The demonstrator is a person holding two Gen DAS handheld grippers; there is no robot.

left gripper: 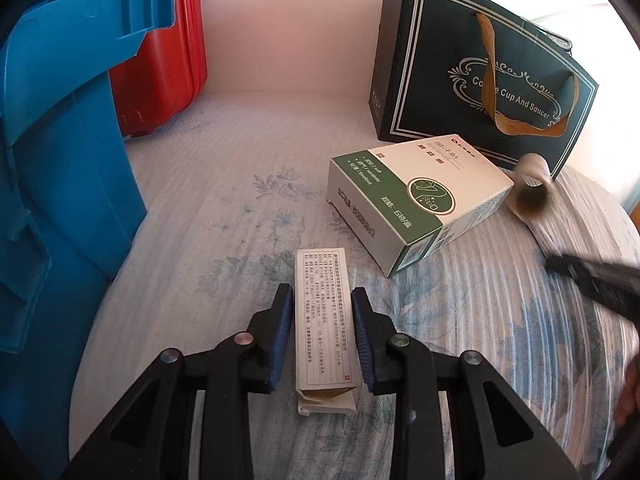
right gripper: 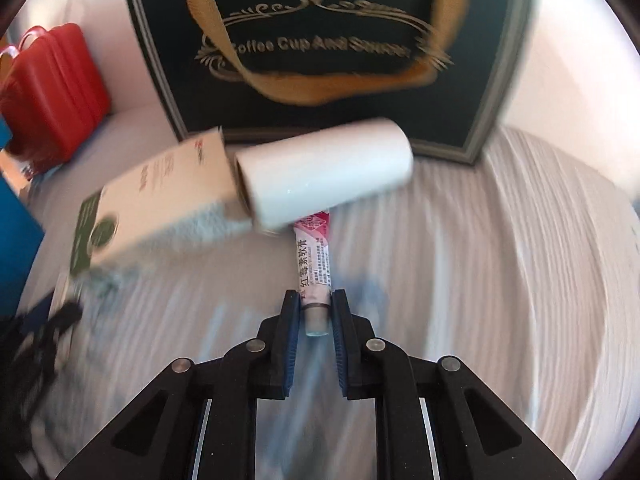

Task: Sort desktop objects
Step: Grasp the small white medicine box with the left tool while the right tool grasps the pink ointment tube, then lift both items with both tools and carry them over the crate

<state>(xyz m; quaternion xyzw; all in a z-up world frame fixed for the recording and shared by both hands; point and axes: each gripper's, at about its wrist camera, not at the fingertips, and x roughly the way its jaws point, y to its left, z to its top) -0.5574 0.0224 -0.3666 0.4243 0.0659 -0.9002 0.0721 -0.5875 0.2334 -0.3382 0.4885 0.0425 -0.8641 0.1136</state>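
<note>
A narrow cream box (left gripper: pixel 324 320) with printed text lies on the flowered cloth, one end flap torn open. My left gripper (left gripper: pixel 322 294) is shut on it, a blue pad against each long side. In the right wrist view, a pink and white ointment tube (right gripper: pixel 314 256) points away from me. My right gripper (right gripper: pixel 316 298) is shut on its cap end. The tube's far end reaches under a white roll (right gripper: pixel 324 176) lying on its side. A green and white carton (left gripper: pixel 416 196) lies flat beside the roll.
A dark gift bag (left gripper: pixel 480 72) with a gold ribbon handle stands at the back. A red case (left gripper: pixel 164 60) stands at the back left by the wall. A blue plastic bin (left gripper: pixel 60 160) fills the left side. The striped, flowered cloth (left gripper: pixel 220 200) covers the surface.
</note>
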